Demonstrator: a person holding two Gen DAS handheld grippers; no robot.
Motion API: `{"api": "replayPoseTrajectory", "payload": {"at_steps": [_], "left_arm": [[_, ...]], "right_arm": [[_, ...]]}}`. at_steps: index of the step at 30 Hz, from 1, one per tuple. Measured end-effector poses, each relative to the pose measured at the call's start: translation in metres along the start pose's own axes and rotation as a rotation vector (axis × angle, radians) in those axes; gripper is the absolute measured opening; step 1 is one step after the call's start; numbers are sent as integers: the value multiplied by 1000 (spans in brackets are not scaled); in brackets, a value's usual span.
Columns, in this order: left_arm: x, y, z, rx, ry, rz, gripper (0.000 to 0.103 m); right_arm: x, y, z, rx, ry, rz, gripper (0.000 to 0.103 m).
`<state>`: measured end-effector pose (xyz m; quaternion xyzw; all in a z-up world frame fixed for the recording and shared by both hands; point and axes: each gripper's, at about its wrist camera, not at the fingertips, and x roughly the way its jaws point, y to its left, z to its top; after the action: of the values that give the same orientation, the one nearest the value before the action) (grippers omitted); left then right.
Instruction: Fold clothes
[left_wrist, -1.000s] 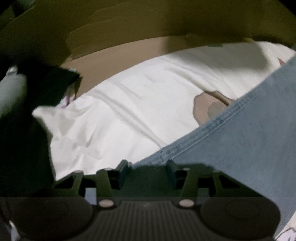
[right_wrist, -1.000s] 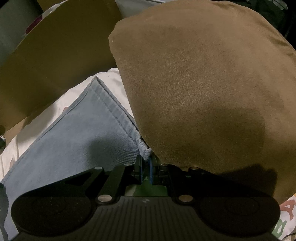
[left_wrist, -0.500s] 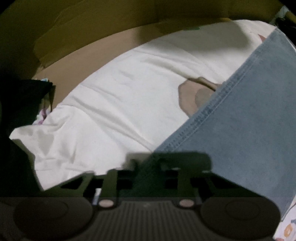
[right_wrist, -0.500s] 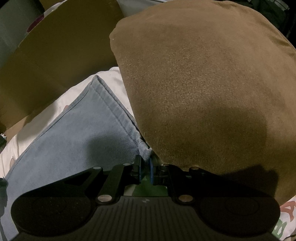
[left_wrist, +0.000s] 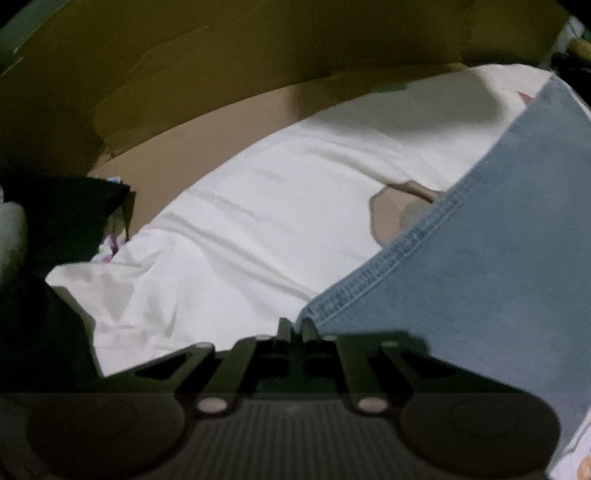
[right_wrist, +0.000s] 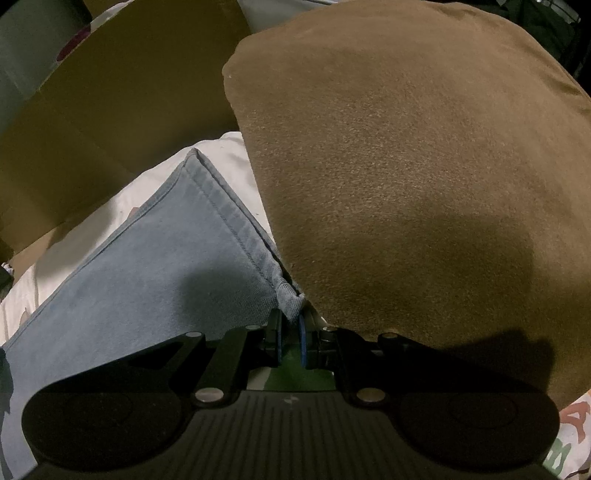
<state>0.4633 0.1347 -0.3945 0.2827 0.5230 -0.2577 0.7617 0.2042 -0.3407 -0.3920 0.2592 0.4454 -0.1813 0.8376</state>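
A: Where do the jeans (left_wrist: 480, 295) lie?

B: The denim lies flat on the white sheet (left_wrist: 258, 221), which covers the cardboard (left_wrist: 221, 122). A brown cushion (right_wrist: 424, 184) sits just beside the denim's hemmed end, touching it at the corner.

A: And the tongs?

B: The left tongs (left_wrist: 295, 326) have just been closing, and their jaws now stand together on the stitched corner of the denim nearest them. The right tongs (right_wrist: 290, 332) are clamped on the frayed corner next to the cushion. So each corner of that near edge looks pinched.

A: Which step would that be?

B: By the look of it, the grasp before a fold: both corners taken, nothing lifted yet. The next move probably calls for raising both corners together and carrying them over toward the denim's far end, keeping the edge taut so the layers land square.

A: Which way does the piece run?

B: Its long axis seems to run away from the left tongs, along the stitched seam toward the cushion side. How far it reaches past the frame cannot be told.
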Motion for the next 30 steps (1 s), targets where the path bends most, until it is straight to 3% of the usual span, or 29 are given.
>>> {"api": "replayPoseTrajectory", "payload": {"at_steps": [5,9,11,13,25,30], "left_arm": [[10,-4,2,-39,27,28,9],[-5,5,2,-127,3,63,11],[-16,13,-1,-206,-16,80,10],[-27,20,-7,-284,-21,60,10],[-107,15,-41,-408,-37,21,12],[-160,14,-65,-468,-57,-1,23]], "right_arm": [[1,2,0,16,5,-14,10],[-4,6,-1,9,12,-18,16],[-5,10,-1,-14,13,-11,31],[-11,13,1,-27,5,-9,32],[-55,37,29,-74,-11,48,38],[-92,57,53,-73,-15,117,40]]}}
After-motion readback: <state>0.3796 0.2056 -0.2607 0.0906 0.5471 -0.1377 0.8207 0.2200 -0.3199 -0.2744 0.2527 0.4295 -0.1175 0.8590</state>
